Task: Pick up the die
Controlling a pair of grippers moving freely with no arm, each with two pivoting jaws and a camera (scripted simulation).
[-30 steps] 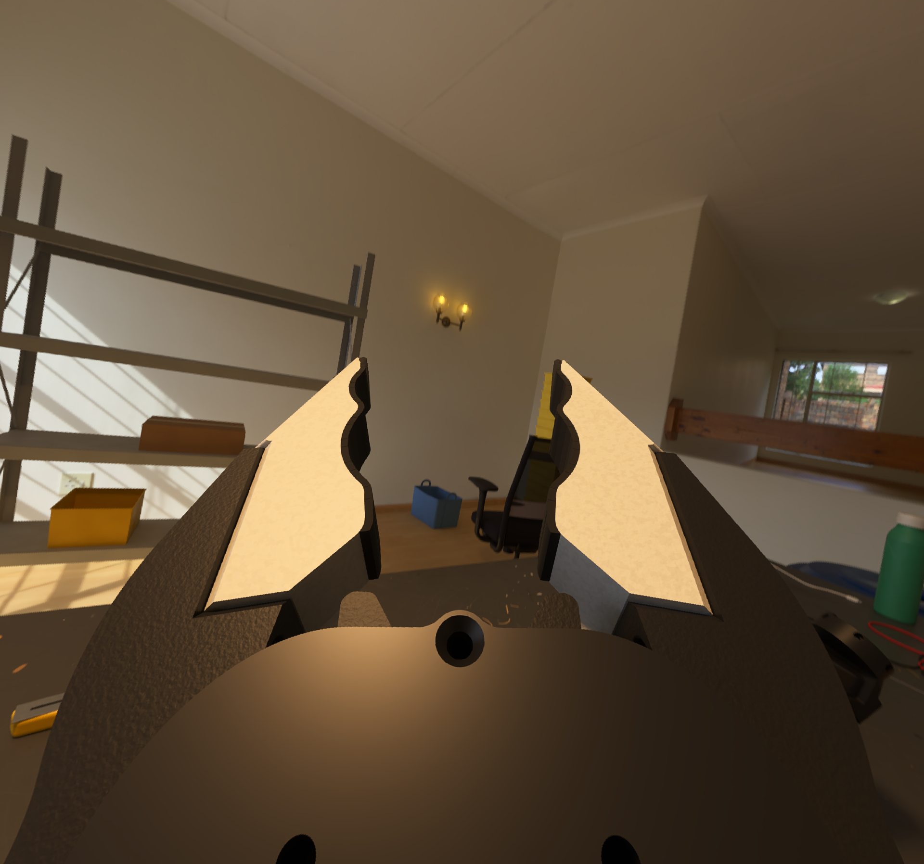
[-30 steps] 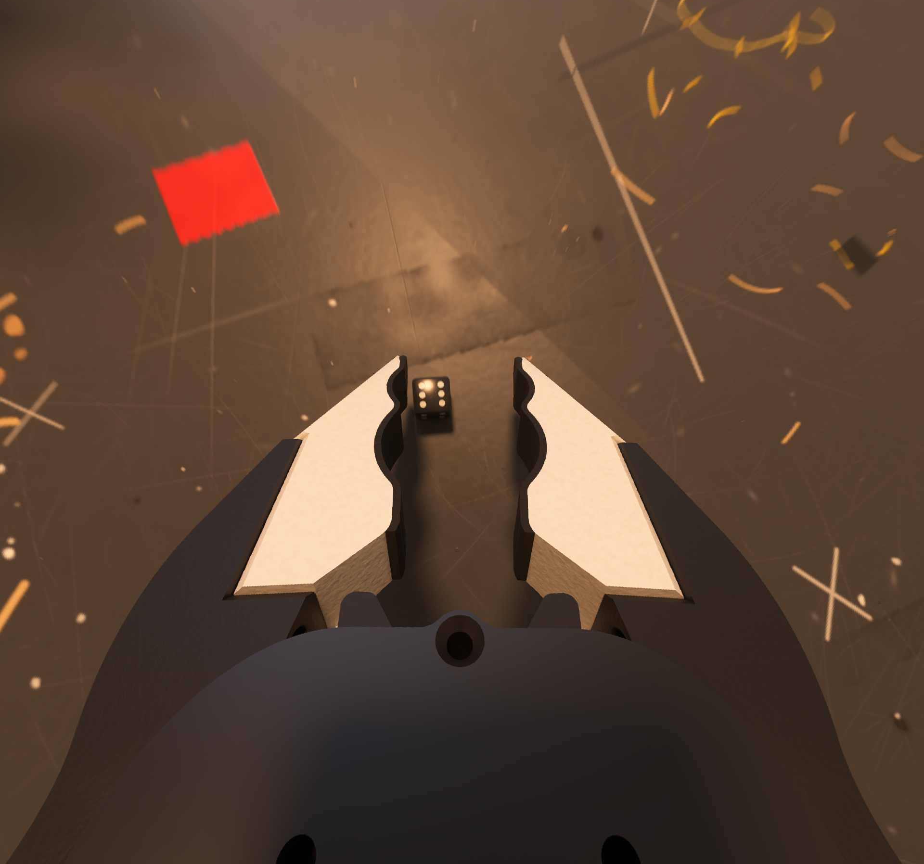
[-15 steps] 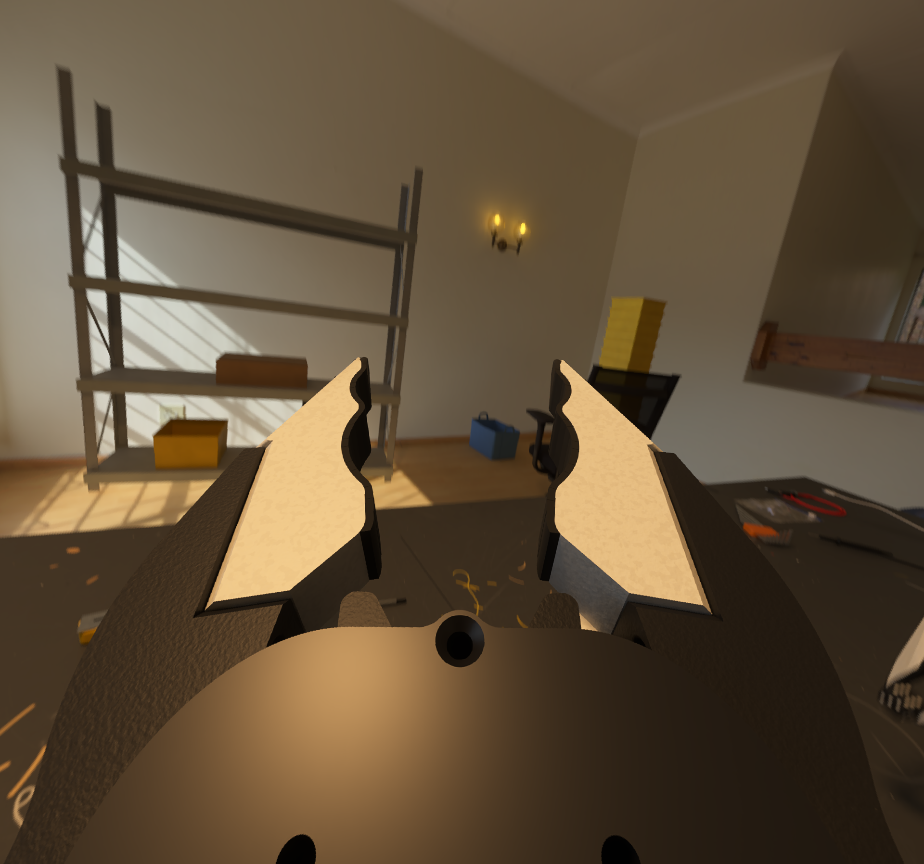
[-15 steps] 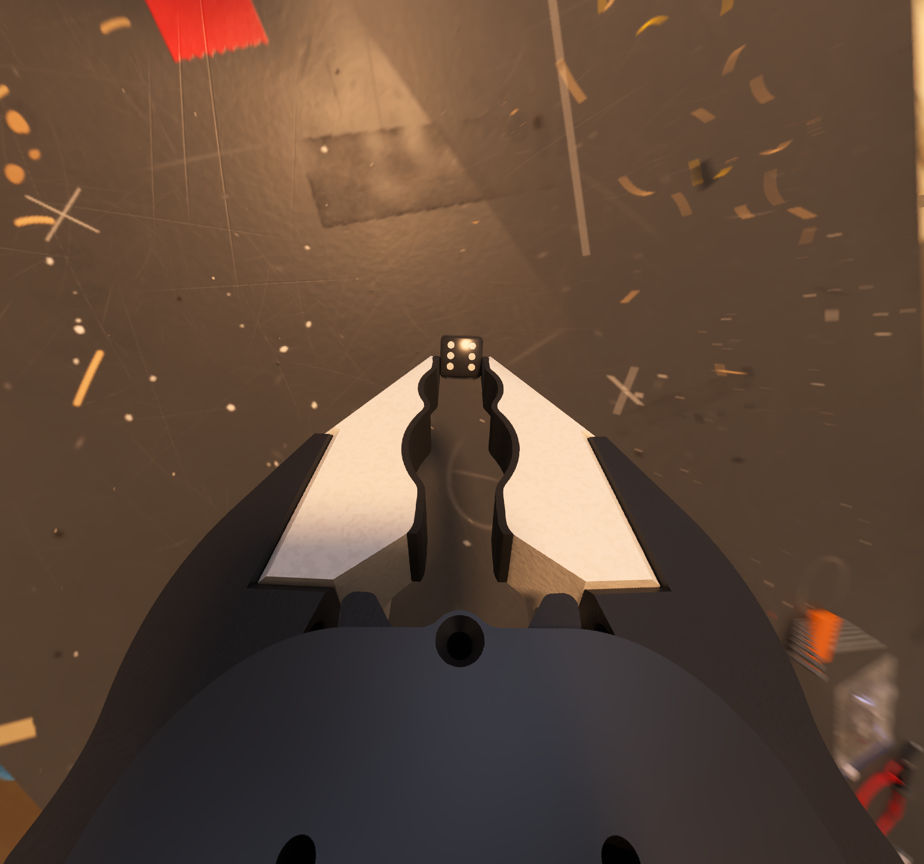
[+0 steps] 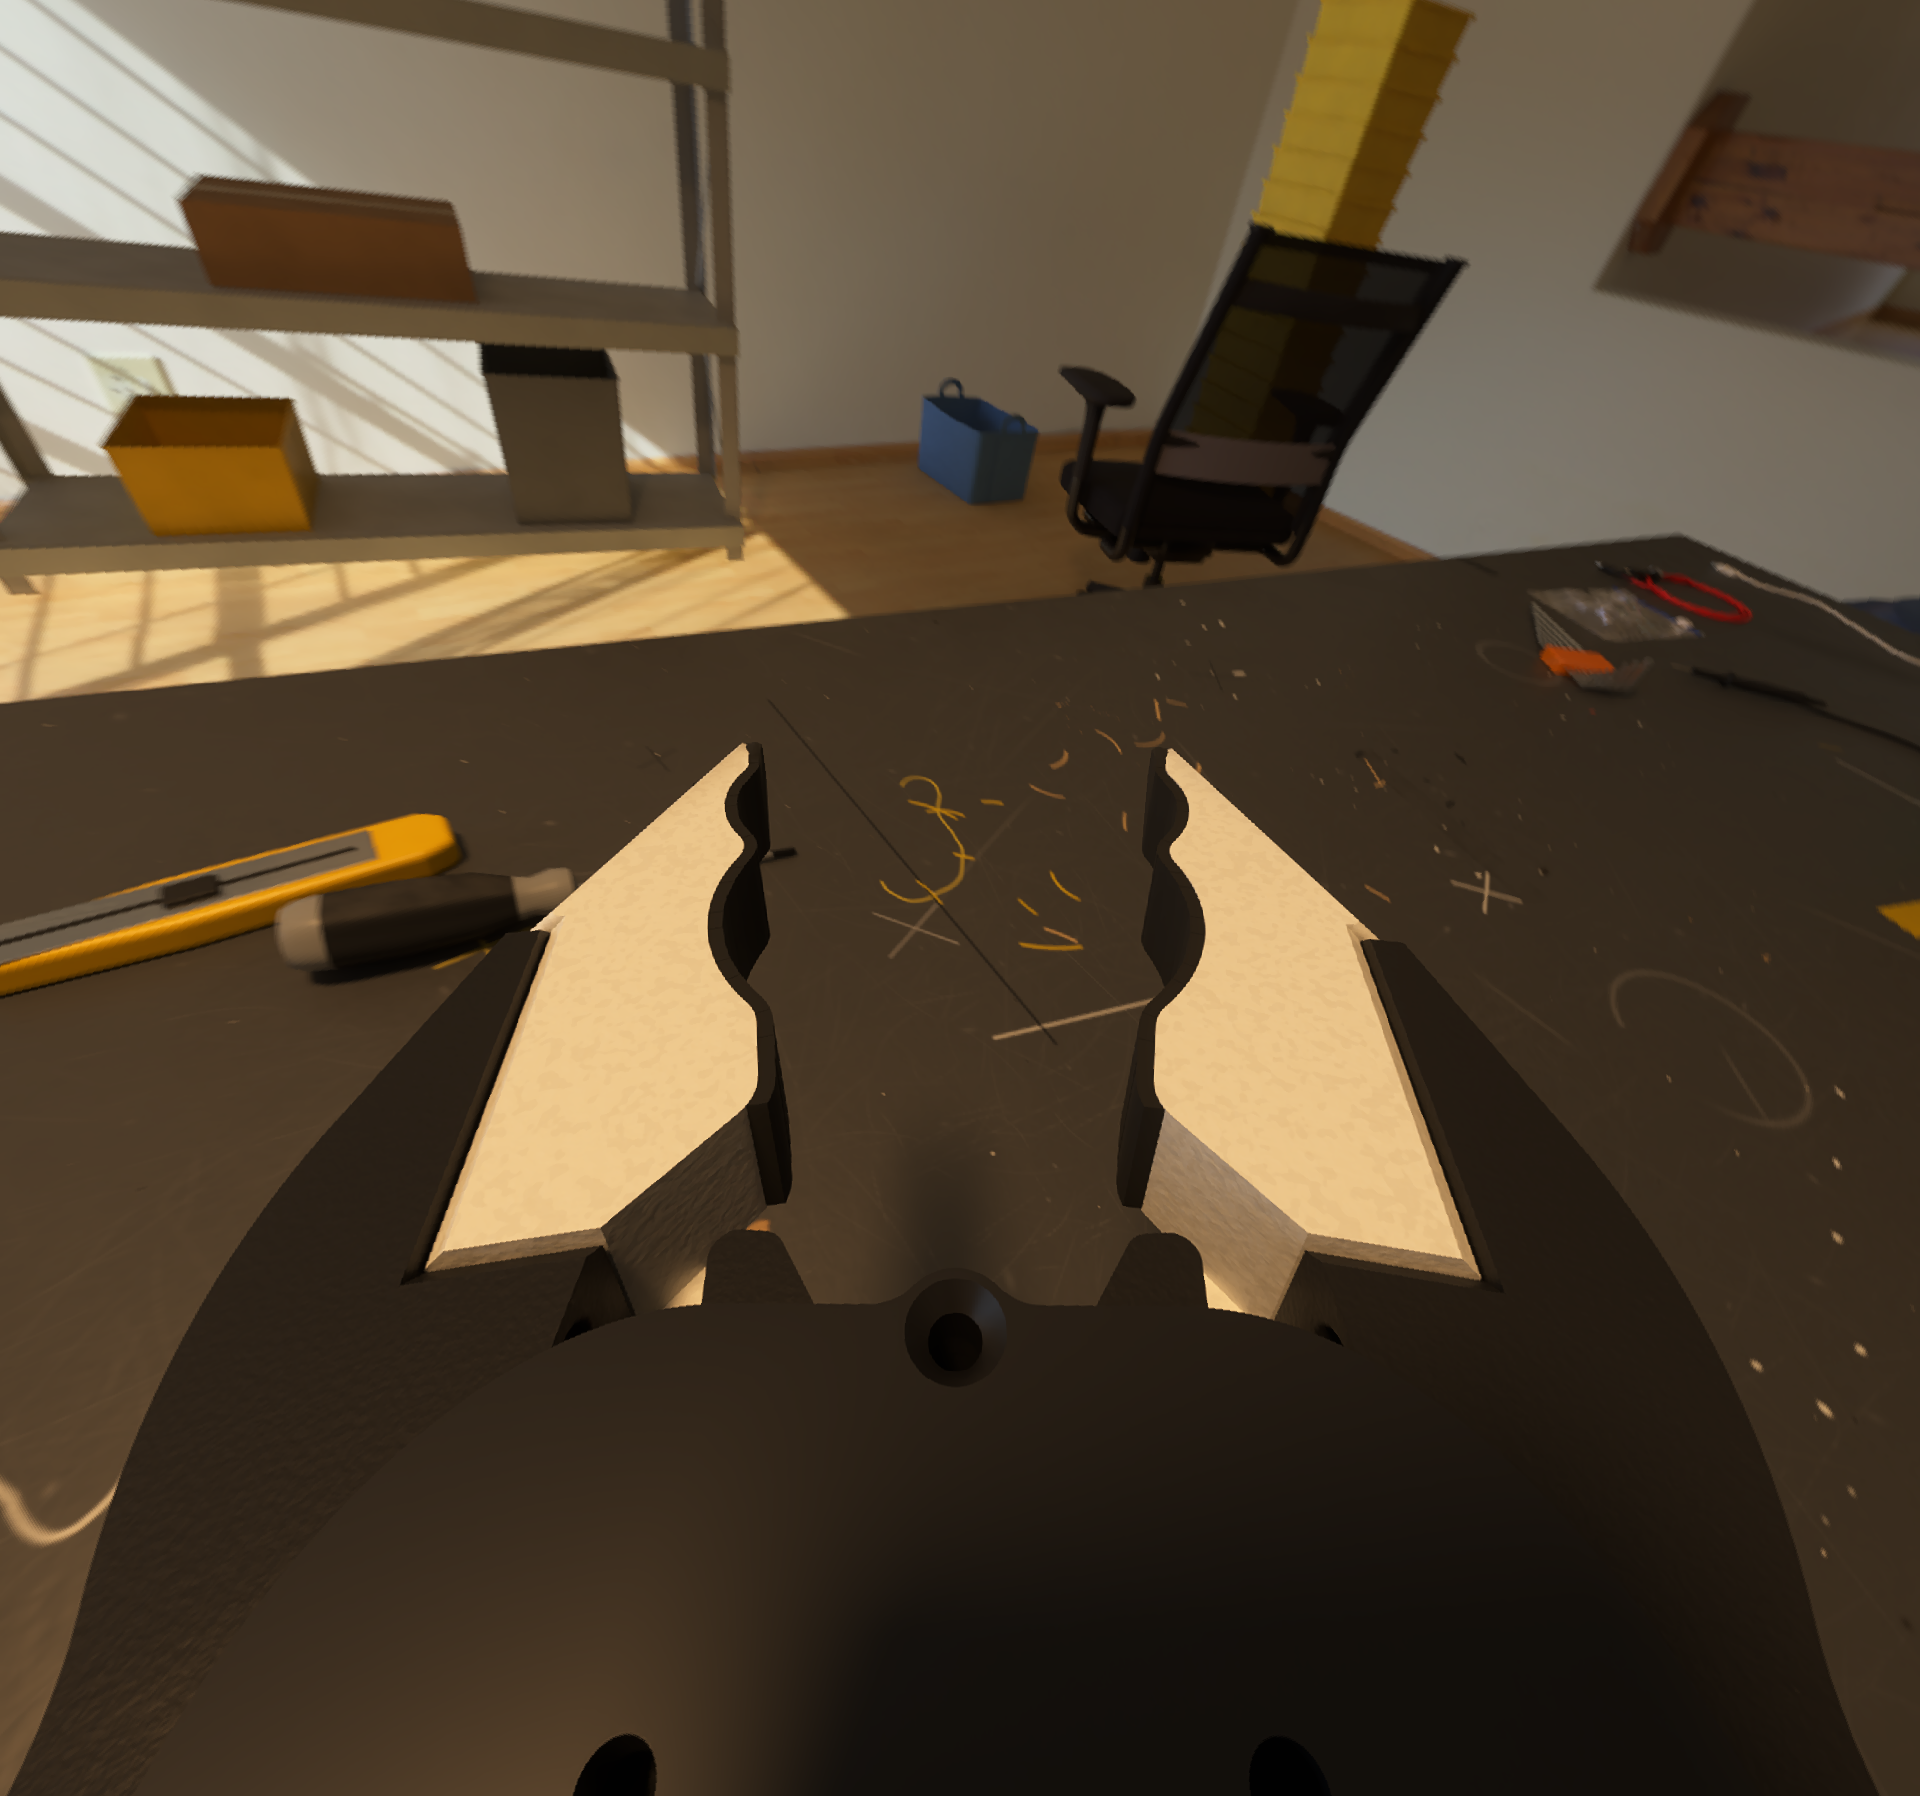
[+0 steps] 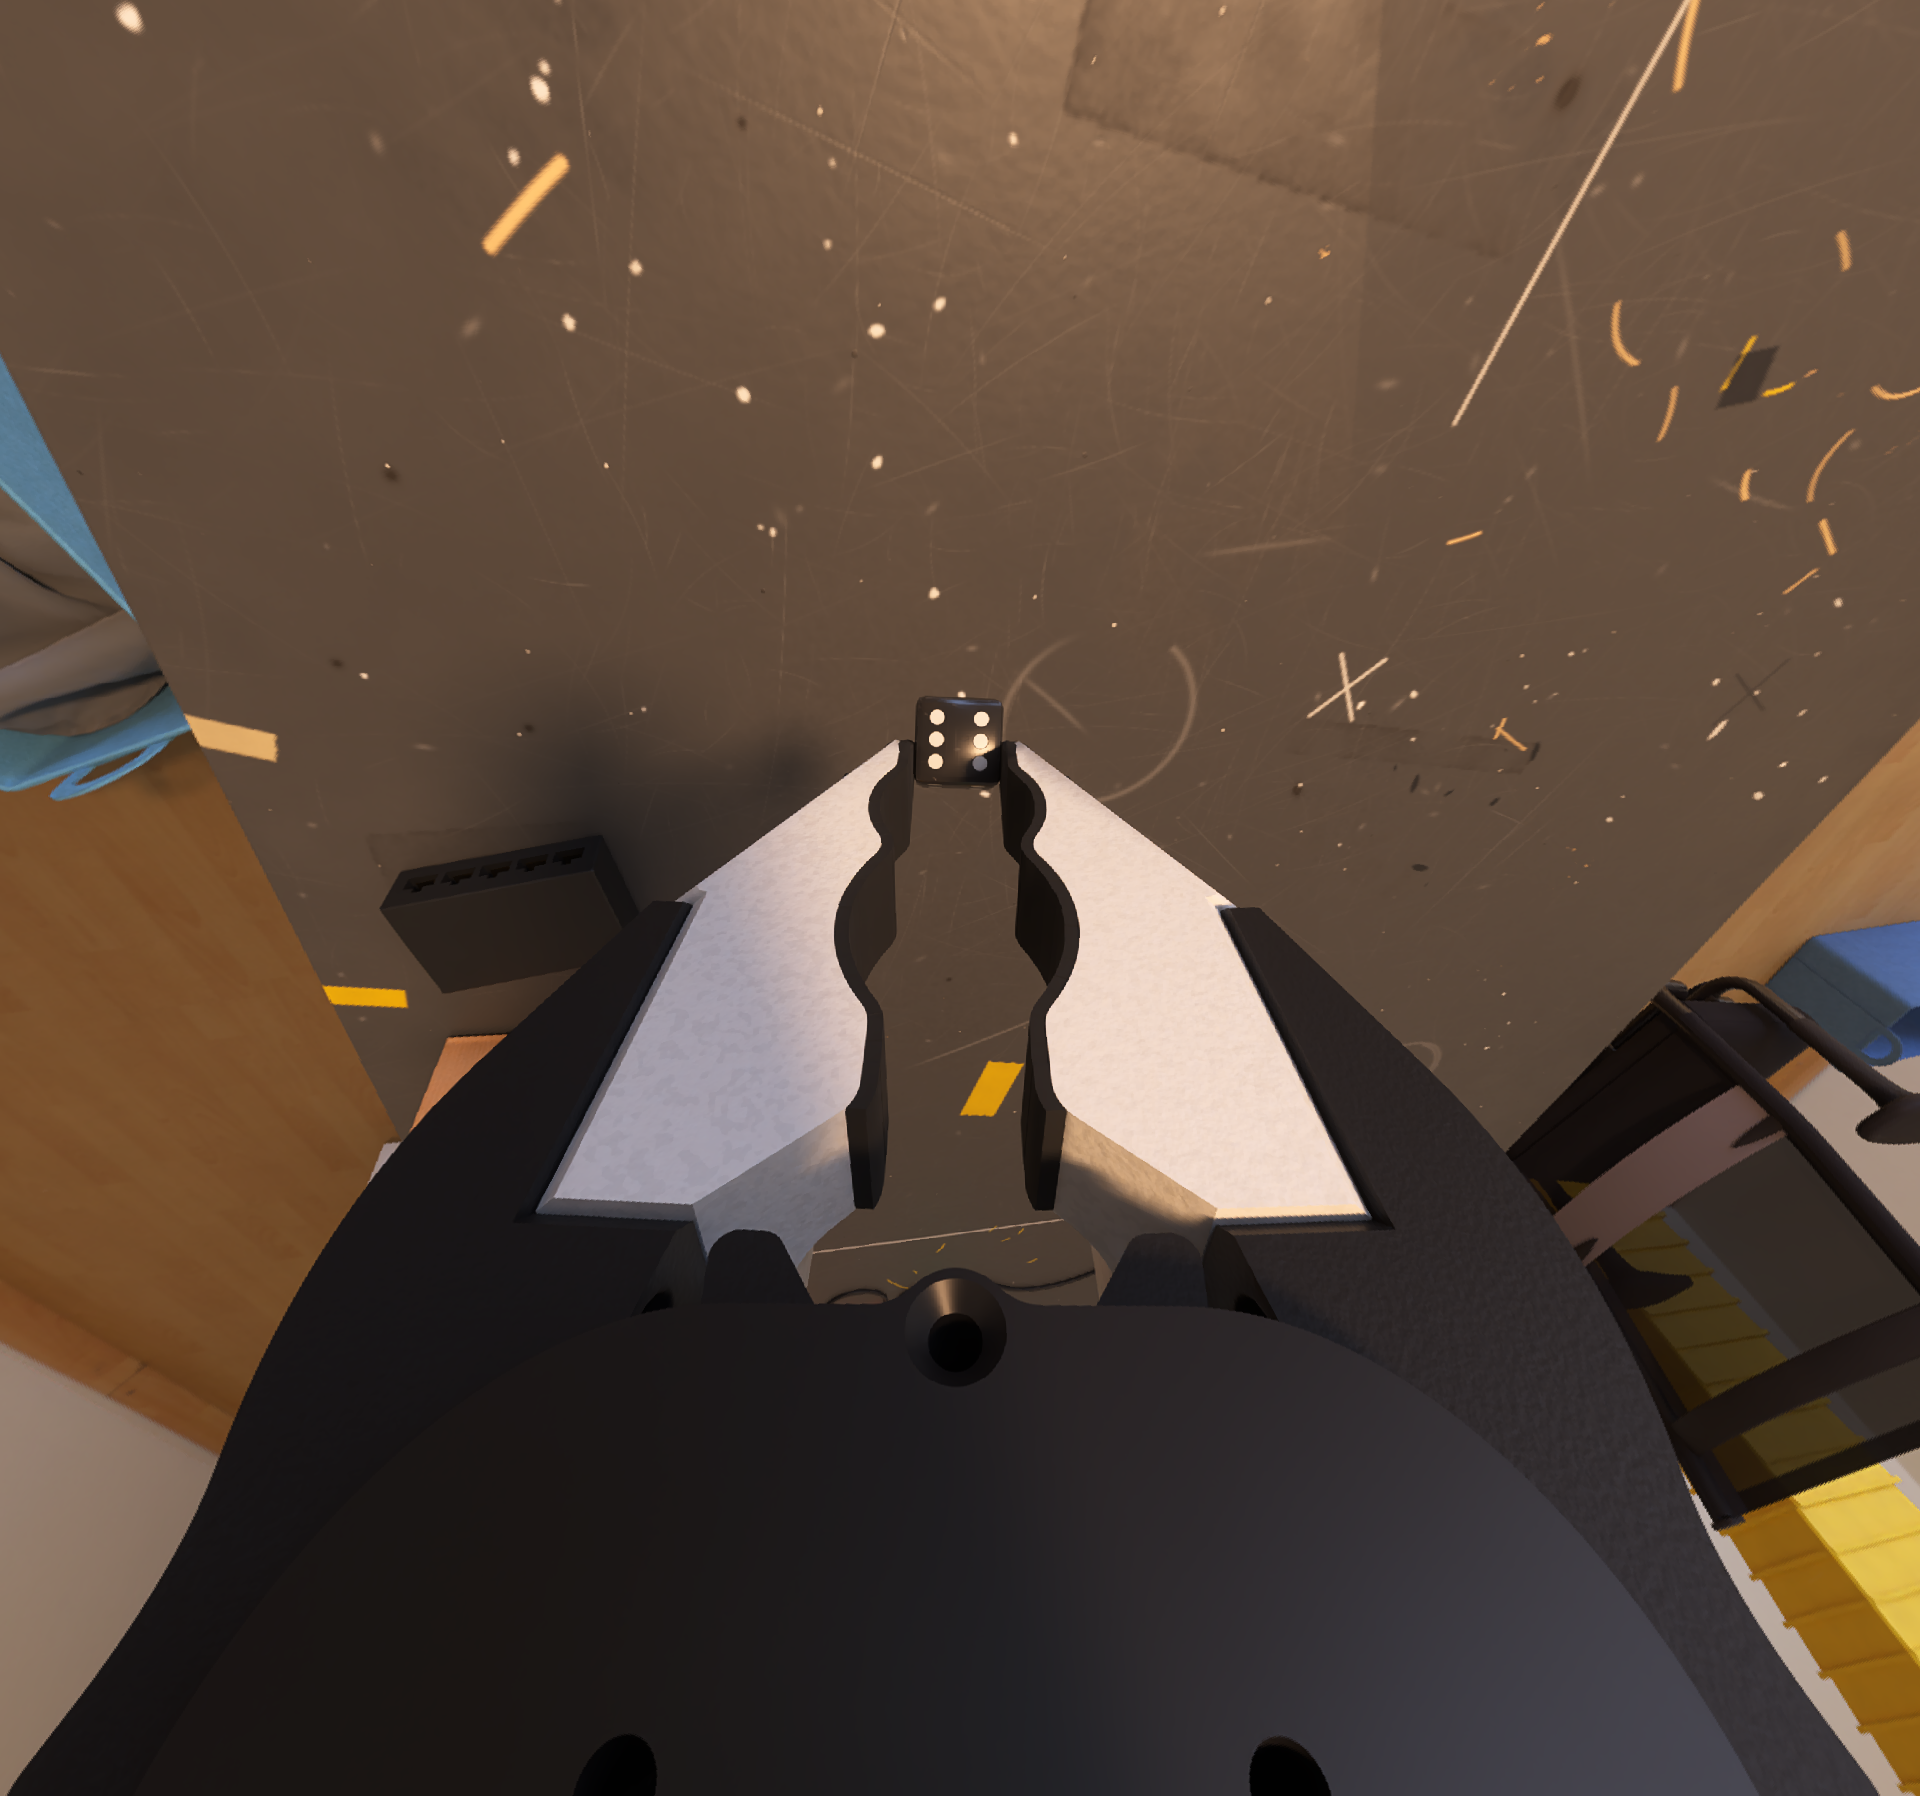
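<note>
Fingertips of the right gripper (image 6: 957, 759) pinch the black die (image 6: 957, 740) at their very ends, jaws nearly closed on it, well above the scratched dark table (image 6: 727, 344), so the lift looks done. Farther off, the left gripper (image 5: 957, 759) hangs wide open and empty over the table, clear of the yellow knife (image 5: 218, 894) at left.

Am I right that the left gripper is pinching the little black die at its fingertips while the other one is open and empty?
Not quite: the right gripper pinches the die, as the right wrist view shows. The left gripper is the open, empty one.
</note>
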